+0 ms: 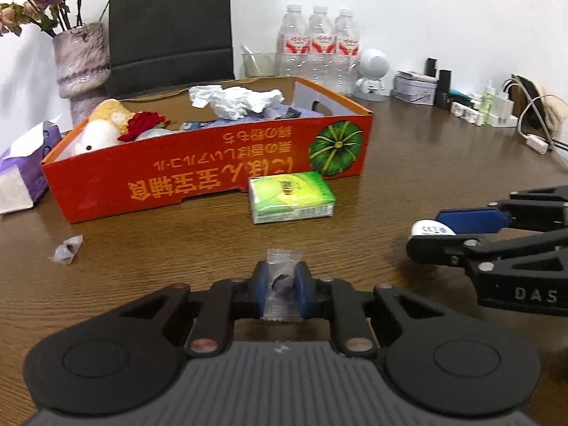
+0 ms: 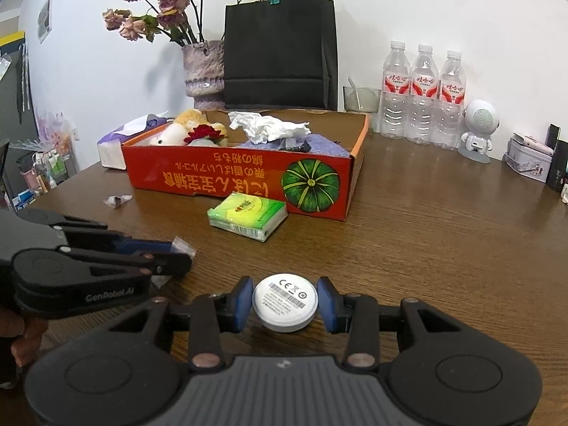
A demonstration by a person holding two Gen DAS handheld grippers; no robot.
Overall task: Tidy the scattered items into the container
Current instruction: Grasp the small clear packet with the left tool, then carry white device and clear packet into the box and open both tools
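The left gripper pinches a clear-wrapped candy just above the counter. The right gripper has its pads against a white round disc. Farther off, a green tissue pack lies just beside the red box, and another wrapped candy lies to the left.

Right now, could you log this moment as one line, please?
left gripper: shut on candy | right gripper: around white disc | box: waiting
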